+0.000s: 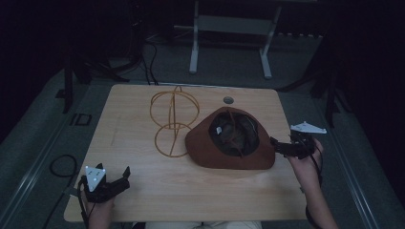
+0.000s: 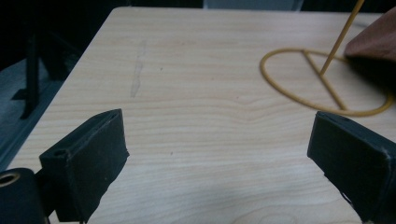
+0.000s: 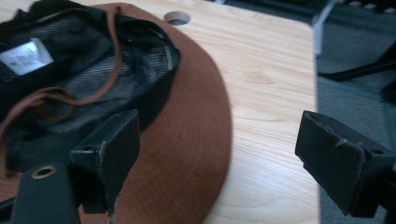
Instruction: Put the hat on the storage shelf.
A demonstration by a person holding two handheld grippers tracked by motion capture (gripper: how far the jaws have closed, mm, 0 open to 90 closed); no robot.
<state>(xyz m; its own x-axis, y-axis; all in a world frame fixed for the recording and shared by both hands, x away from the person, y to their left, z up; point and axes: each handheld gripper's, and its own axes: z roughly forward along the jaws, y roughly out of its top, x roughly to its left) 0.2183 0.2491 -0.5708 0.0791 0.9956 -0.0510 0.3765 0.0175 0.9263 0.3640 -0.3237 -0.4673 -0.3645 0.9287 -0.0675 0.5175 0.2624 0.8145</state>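
Note:
A brown hat (image 1: 229, 155) lies upside down on the wooden table (image 1: 143, 186), right of centre, its black lining (image 3: 93, 70), brown cord (image 3: 112, 56) and white label (image 3: 25, 56) facing up. A yellow wire hat stand (image 1: 174, 119) rises just to its left, and its base ring (image 2: 322, 109) rests on the wood. My right gripper (image 1: 276, 147) is open at the hat's right brim (image 3: 187, 140), which reaches between the open jaws (image 3: 219, 140). My left gripper (image 1: 123, 180) stands open near the front left corner, with bare wood between its jaws (image 2: 217, 140).
A round cable hole (image 1: 228, 100) sits near the table's far edge, behind the hat. The table's right edge (image 3: 315, 116) is close beside my right gripper. A metal frame (image 1: 229, 43) stands on the dark floor beyond the table, and cables lie at the left.

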